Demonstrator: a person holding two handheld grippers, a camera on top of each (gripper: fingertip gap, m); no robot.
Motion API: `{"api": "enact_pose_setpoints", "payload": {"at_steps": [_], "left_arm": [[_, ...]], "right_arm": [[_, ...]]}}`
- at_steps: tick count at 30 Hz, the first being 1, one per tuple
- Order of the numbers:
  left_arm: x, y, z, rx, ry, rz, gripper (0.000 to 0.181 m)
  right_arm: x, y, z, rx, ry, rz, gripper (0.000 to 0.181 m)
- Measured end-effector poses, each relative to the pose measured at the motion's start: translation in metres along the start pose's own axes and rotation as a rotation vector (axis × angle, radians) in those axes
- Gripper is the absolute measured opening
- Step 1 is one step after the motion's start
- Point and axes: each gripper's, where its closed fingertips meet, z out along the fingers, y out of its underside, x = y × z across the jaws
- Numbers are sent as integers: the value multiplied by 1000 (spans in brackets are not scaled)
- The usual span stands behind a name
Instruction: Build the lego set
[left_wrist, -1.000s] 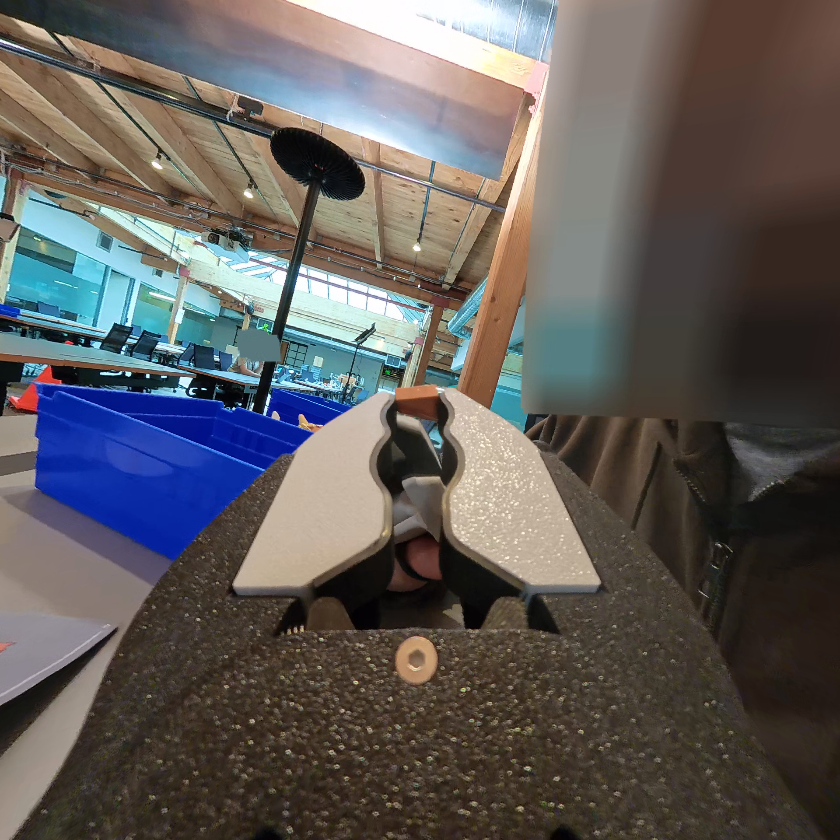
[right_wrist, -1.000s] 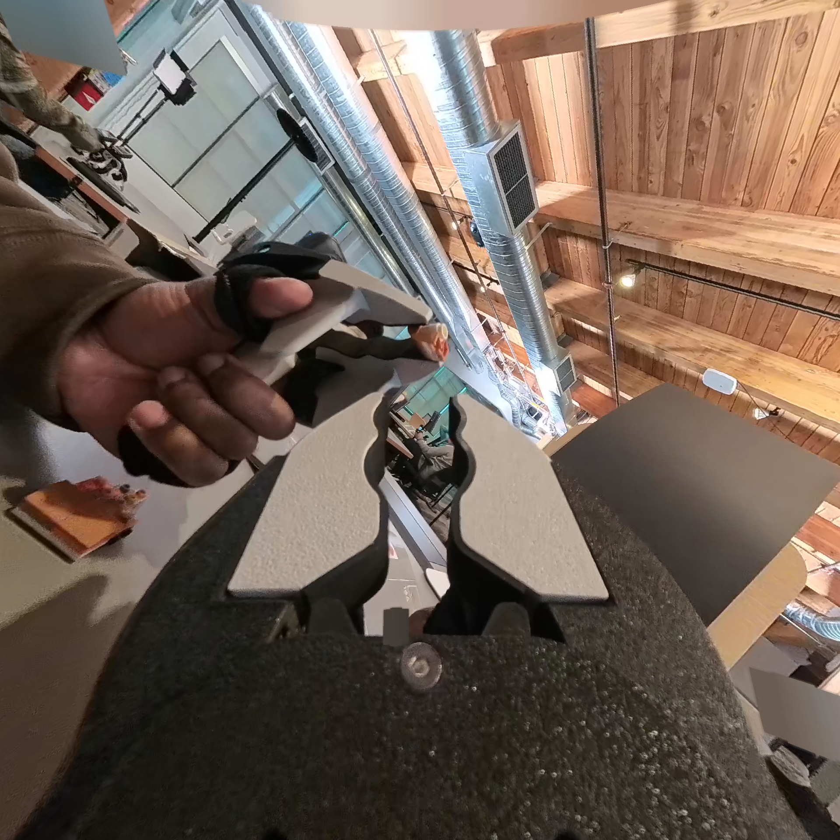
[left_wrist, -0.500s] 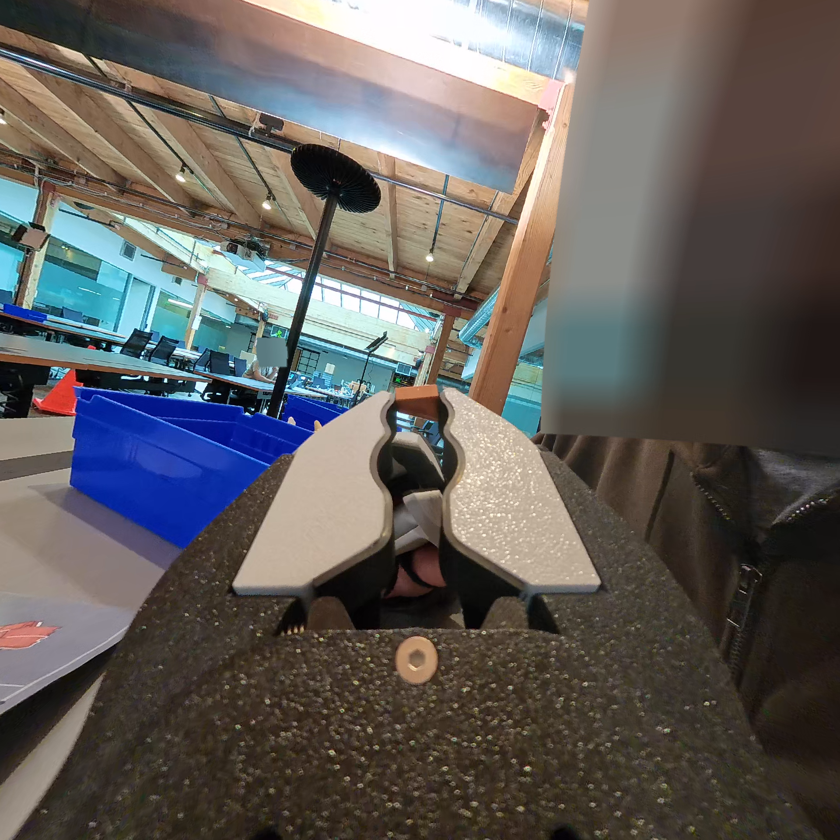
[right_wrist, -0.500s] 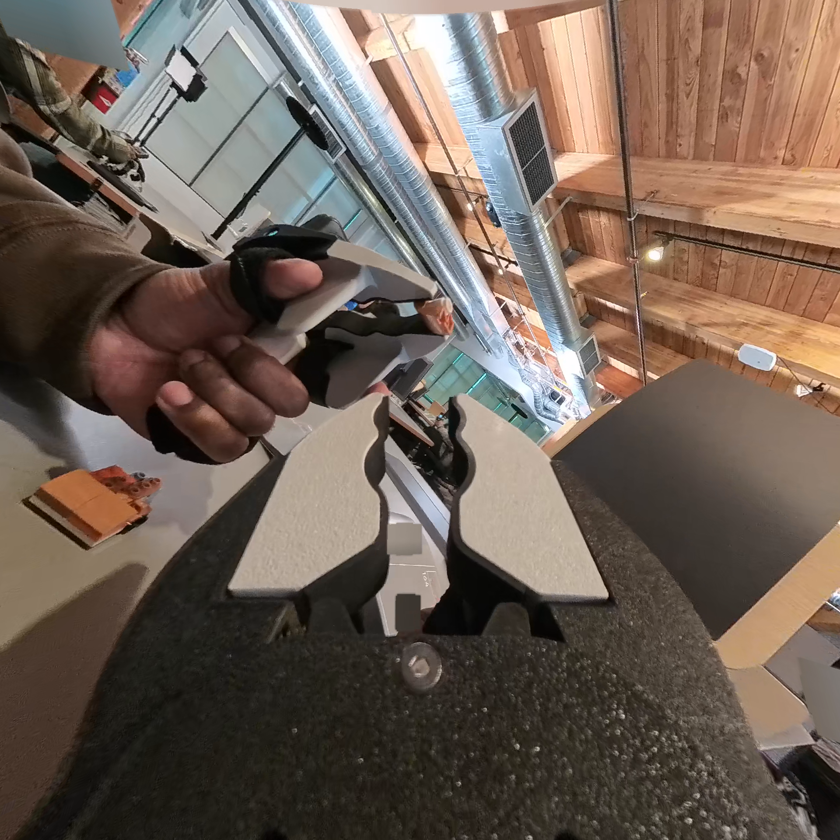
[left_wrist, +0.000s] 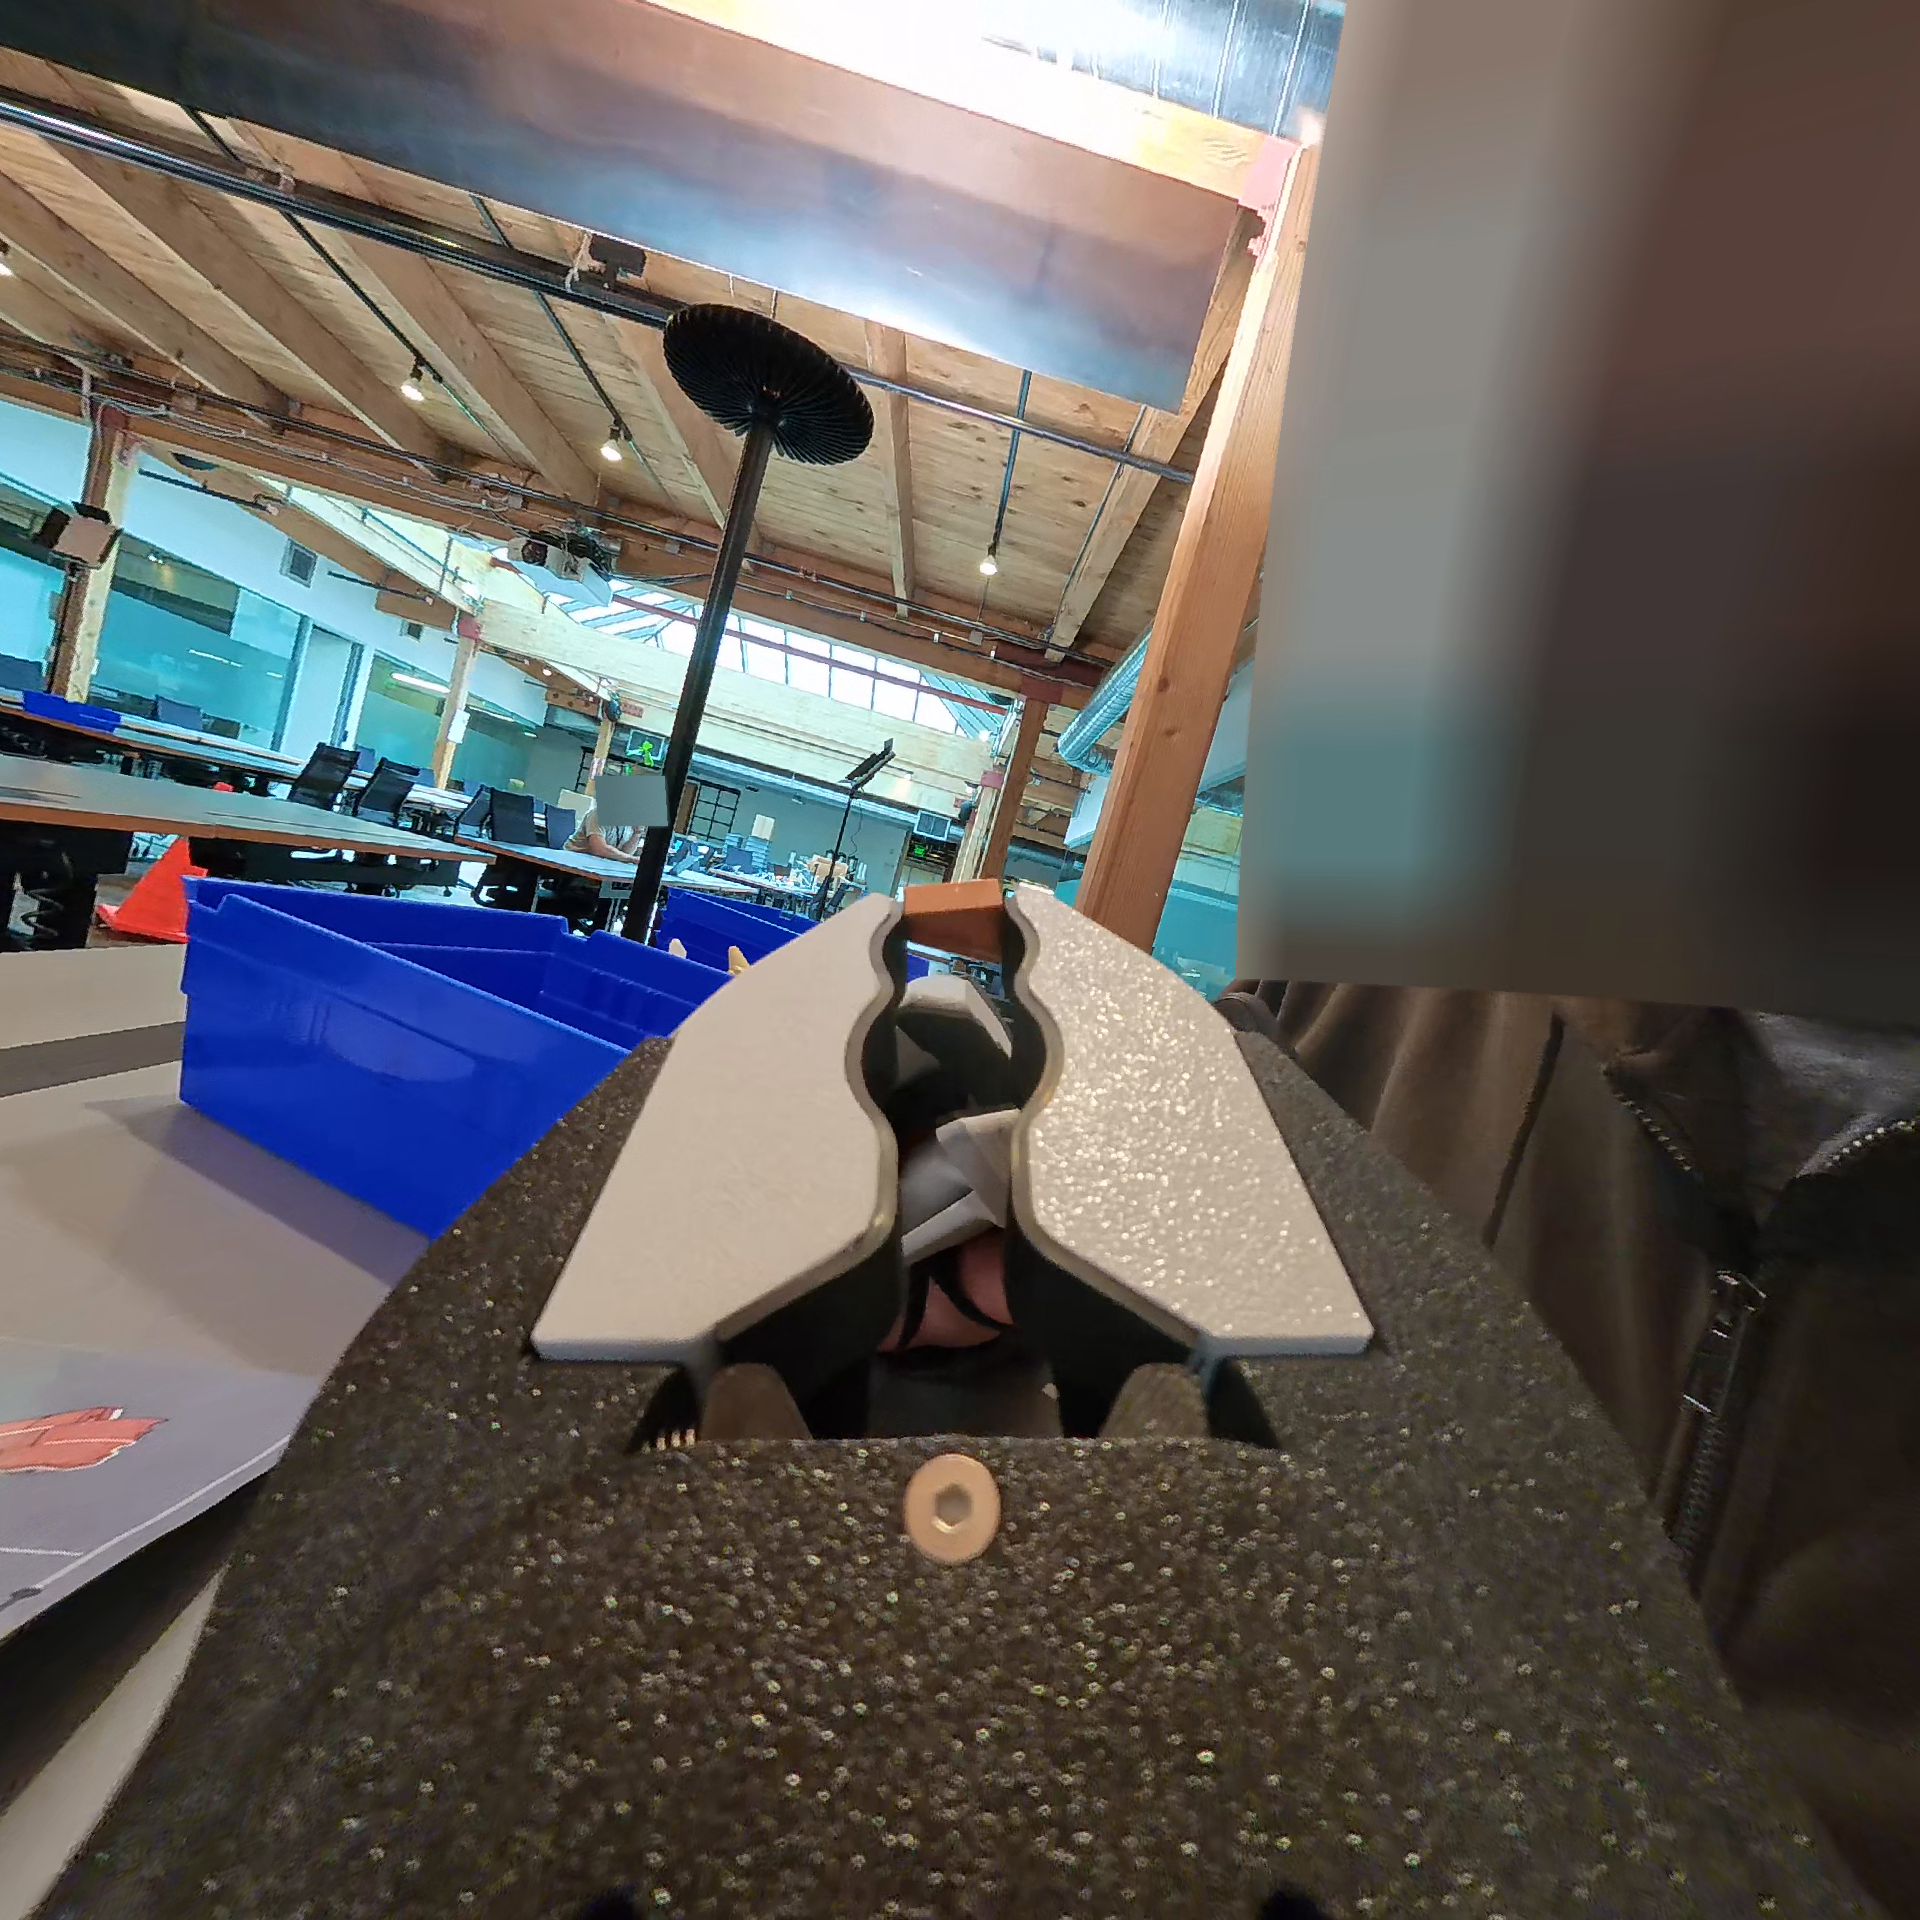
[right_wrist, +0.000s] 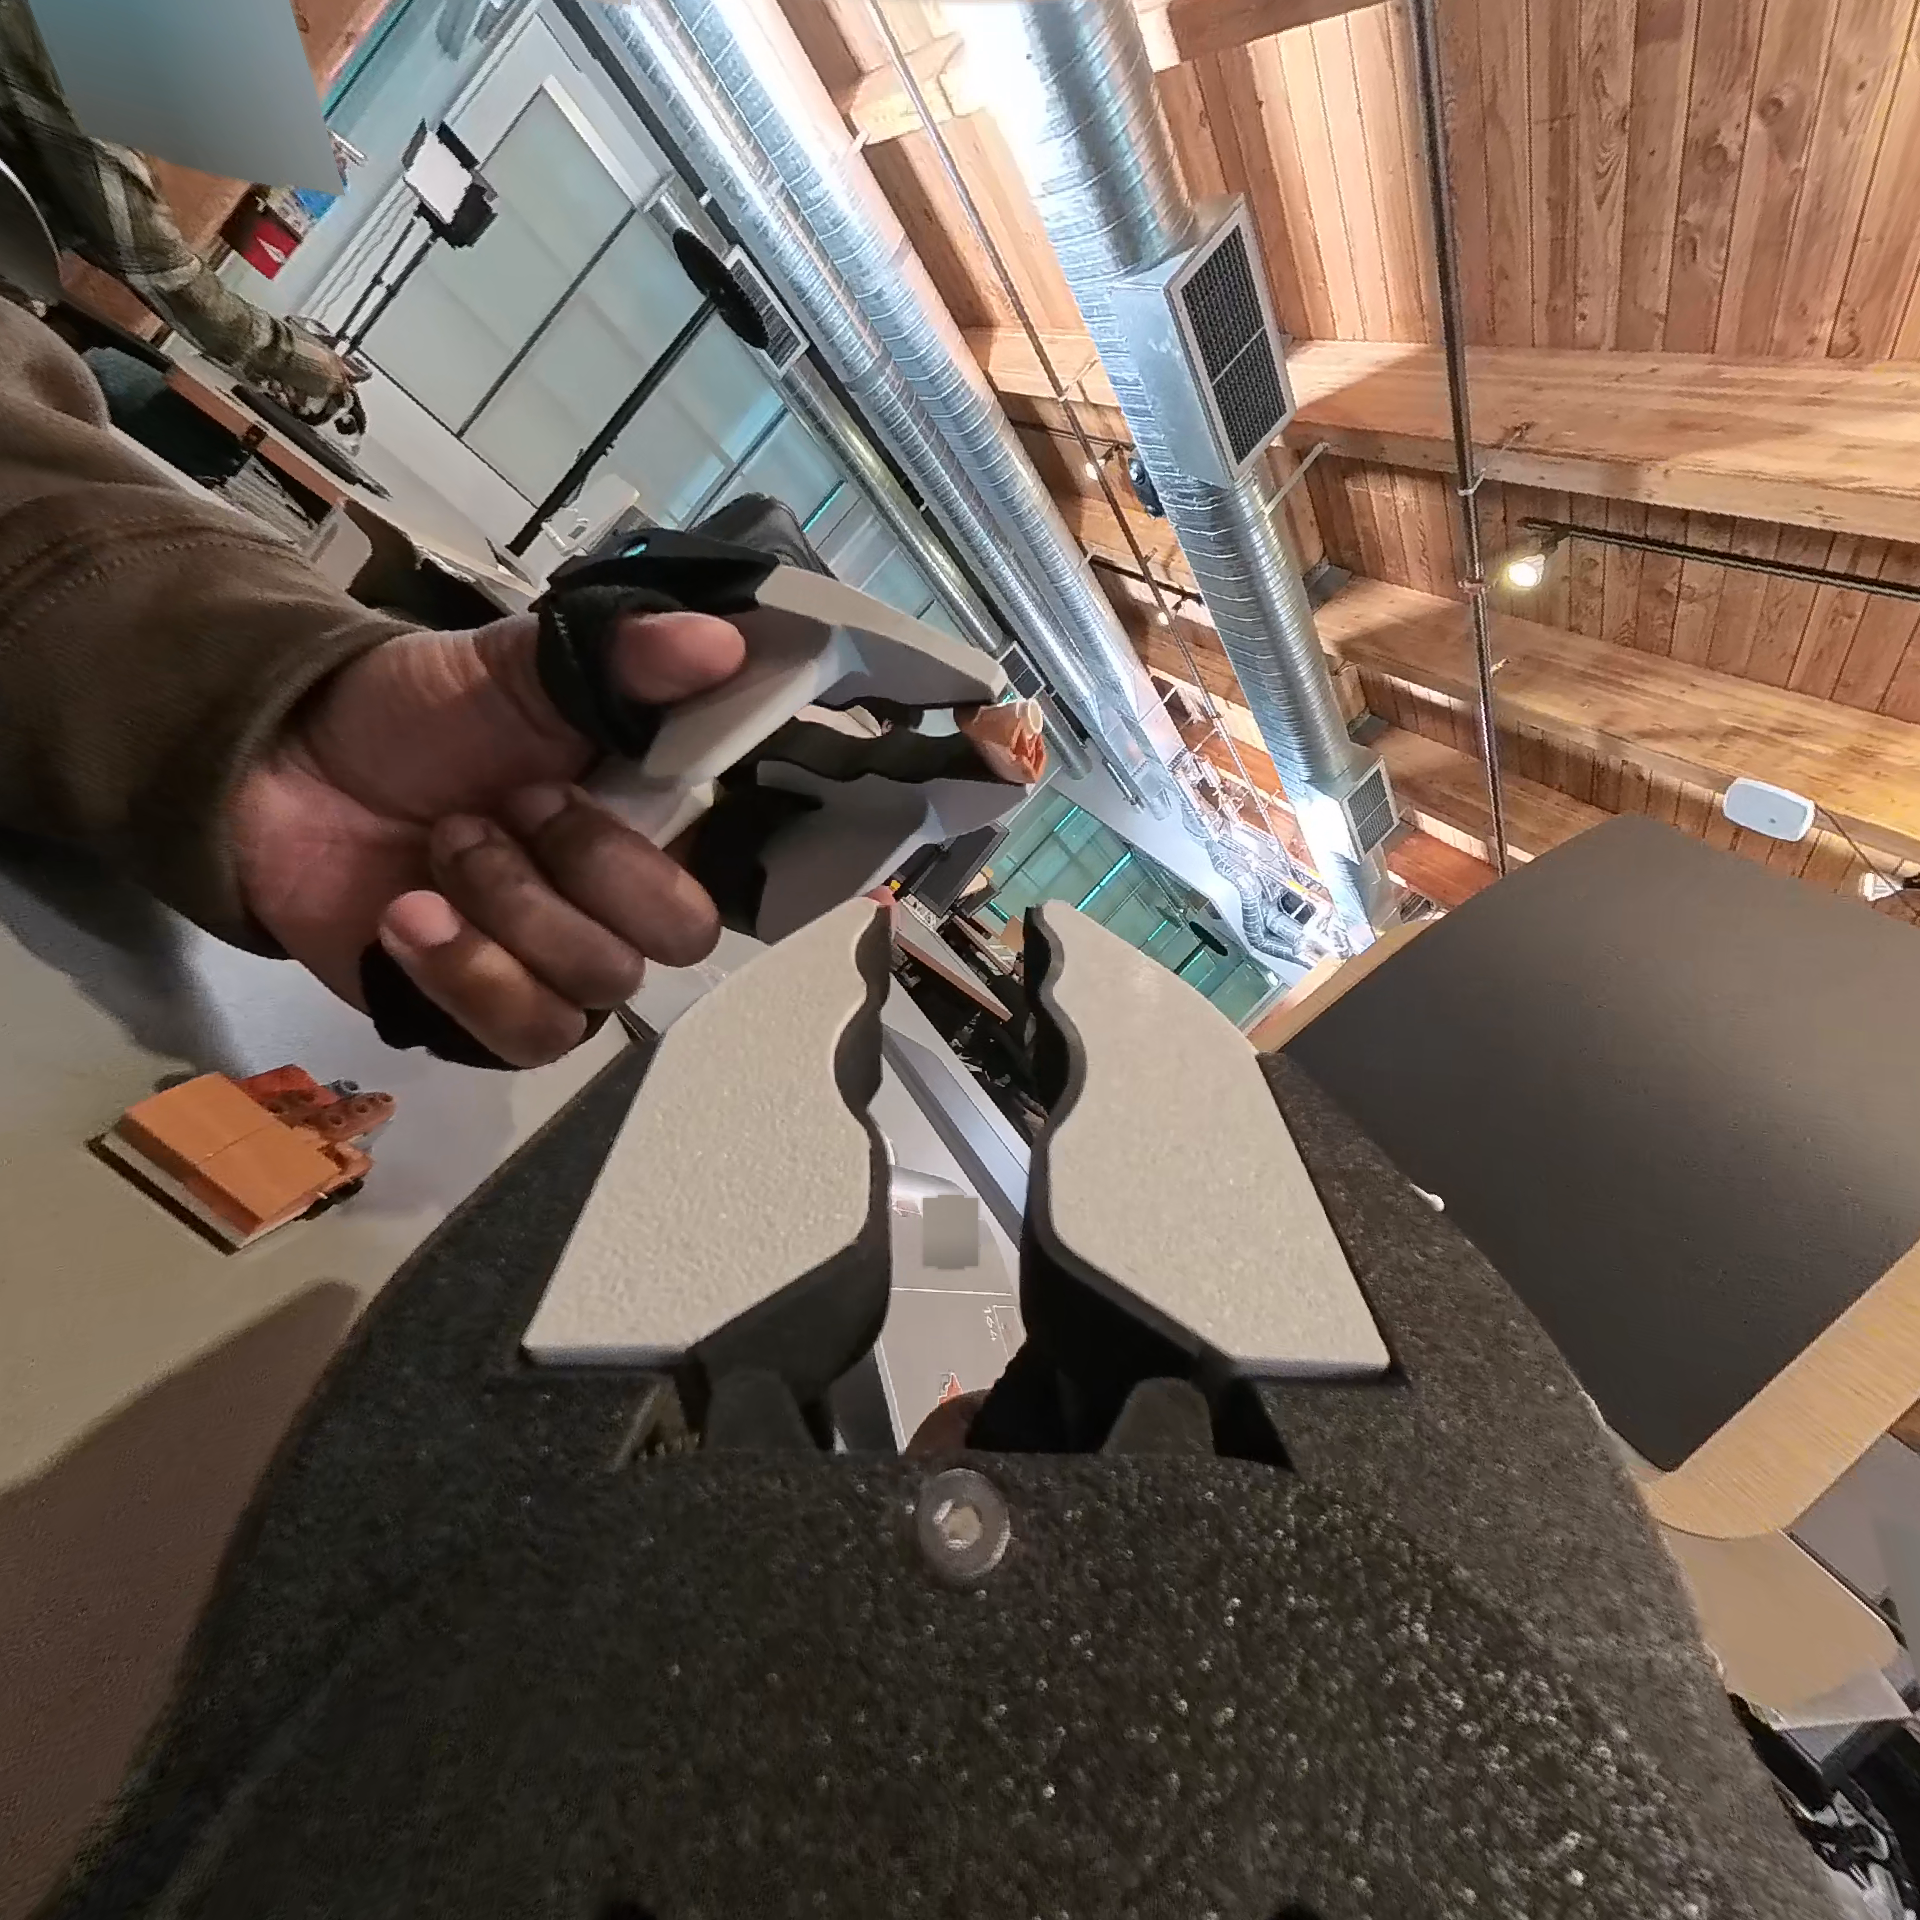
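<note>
My left gripper (left_wrist: 954, 906) is shut on a small brown lego piece (left_wrist: 954, 914) at its fingertips and is raised off the table. In the right wrist view a hand holds that left gripper (right_wrist: 992, 732) up at centre left, with the piece (right_wrist: 1013, 740) at its tip. My right gripper (right_wrist: 956, 920) is open and empty, just below and right of the left gripper's tip. A partly built orange lego assembly (right_wrist: 234, 1148) lies on the grey table (right_wrist: 114, 1340) at the left, below the hand.
Blue plastic bins (left_wrist: 395, 1039) stand on the table to the left of my left gripper. A printed instruction sheet (left_wrist: 114, 1475) lies at the lower left. The person's brown jacket (left_wrist: 1558, 1195) fills the right. A black tabletop (right_wrist: 1610, 1091) is at the right. Both grippers' tips are close together, under 4 cm apart.
The left gripper with its piece shows larger and closer in the right wrist view. The left wrist view has shifted, so the bins sit further right. Both gripper states are unchanged.
</note>
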Motion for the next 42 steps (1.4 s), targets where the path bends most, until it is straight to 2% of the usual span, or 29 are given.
{"api": "enact_pose_setpoints", "payload": {"at_steps": [13,28,34,38,42], "left_arm": [[-1,5,-1,-29,8,17,17],[4,25,2,-145,34,102,17],[6,26,1,-158,49,96,17],[7,27,1,-169,59,89,17],[9,28,1,-181,73,81,17]], "right_arm": [[-4,-5,0,18,-17,1,24],[-3,-26,-3,83,-8,-52,25],[12,-29,-4,90,-26,72,20],[10,-24,-2,75,-157,230,14],[10,-24,-2,71,-230,308,13]]}}
